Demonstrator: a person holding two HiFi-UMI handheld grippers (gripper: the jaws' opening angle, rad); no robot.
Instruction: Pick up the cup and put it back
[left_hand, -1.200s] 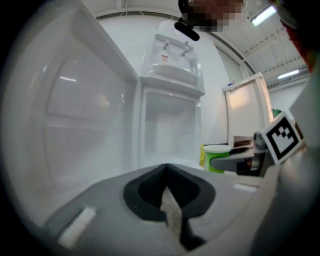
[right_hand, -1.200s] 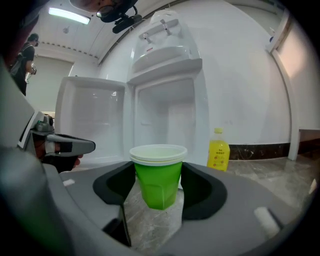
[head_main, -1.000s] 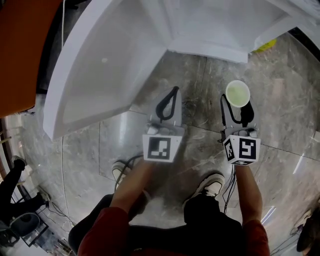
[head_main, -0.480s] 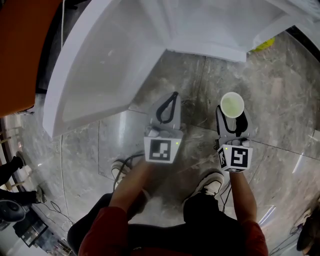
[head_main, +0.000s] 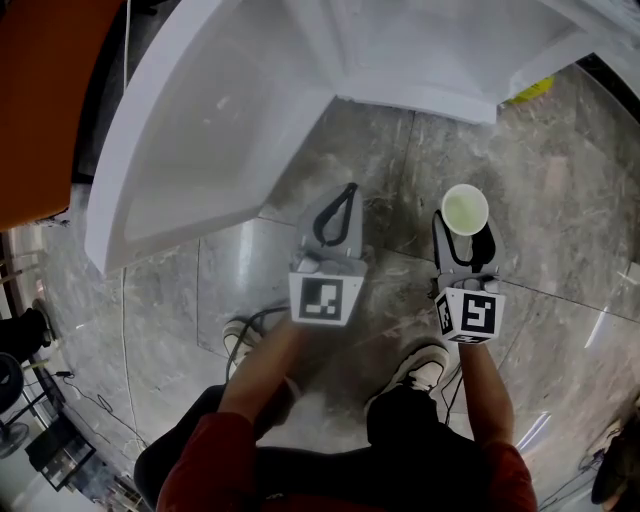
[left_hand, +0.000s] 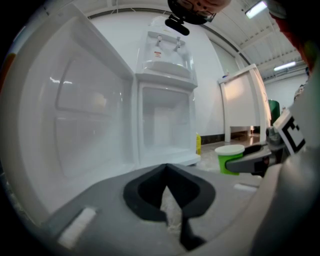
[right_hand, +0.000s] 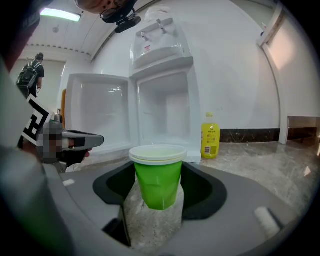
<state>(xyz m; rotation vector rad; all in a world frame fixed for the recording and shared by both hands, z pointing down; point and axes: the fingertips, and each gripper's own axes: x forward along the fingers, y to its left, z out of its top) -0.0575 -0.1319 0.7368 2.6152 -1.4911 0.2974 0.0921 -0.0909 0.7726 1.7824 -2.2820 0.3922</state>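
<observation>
1. Right tongs (right_hand: 159, 170) squeeze the green cup (right_hand: 160, 192) and hold it up above the floor (right_hand: 280, 165).
2. Left tongs (left_hand: 167, 167) are pinched together with nothing inside, near the cup.
3. An open white cabinet (right_hand: 162, 115) stands ahead.

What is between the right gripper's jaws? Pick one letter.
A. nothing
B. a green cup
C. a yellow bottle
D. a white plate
B: the right gripper view shows the green cup clamped between the jaws of the right gripper and hanging clear of the ground, while the yellow bottle stands apart in the background.
</observation>
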